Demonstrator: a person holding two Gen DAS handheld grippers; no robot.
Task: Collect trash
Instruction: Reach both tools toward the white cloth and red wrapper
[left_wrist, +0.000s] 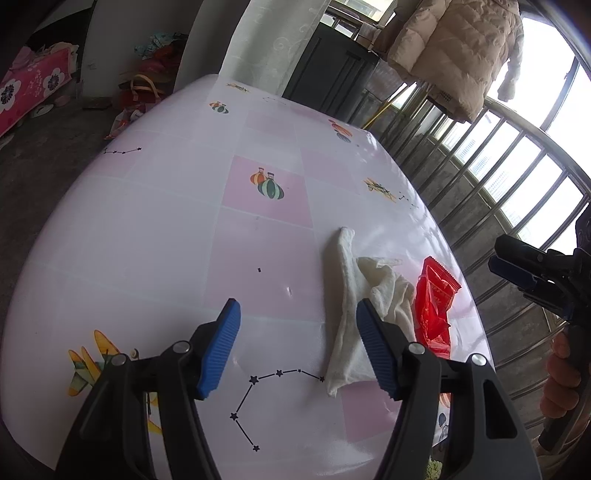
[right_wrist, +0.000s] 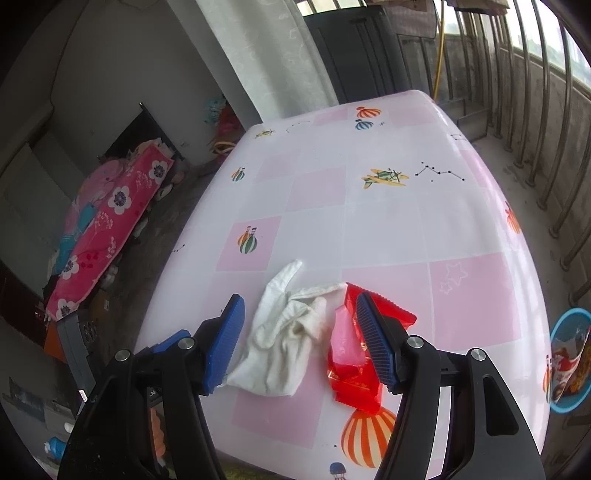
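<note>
A crumpled red wrapper (right_wrist: 351, 365) lies on the pink-and-white checked table (right_wrist: 388, 229) near its front edge. A white rumpled cloth (right_wrist: 284, 343) touches its left side. My right gripper (right_wrist: 300, 306) hovers open over both; its right finger covers part of the wrapper and no pad presses on anything. In the left wrist view the cloth (left_wrist: 351, 306) and the wrapper (left_wrist: 436, 299) sit right of my left gripper (left_wrist: 297, 314). That gripper is open with only bare table between its fingers. The right gripper (left_wrist: 496, 254), held by a hand, shows at the right edge.
A blue basin (right_wrist: 565, 402) holding printed wrappers sits off the table's right side. A metal railing (right_wrist: 546, 155) runs along that side. A dark cabinet (right_wrist: 354, 55) and a curtain (right_wrist: 266, 55) stand beyond the far edge. A bed with a pink floral blanket (right_wrist: 110, 229) is at the left.
</note>
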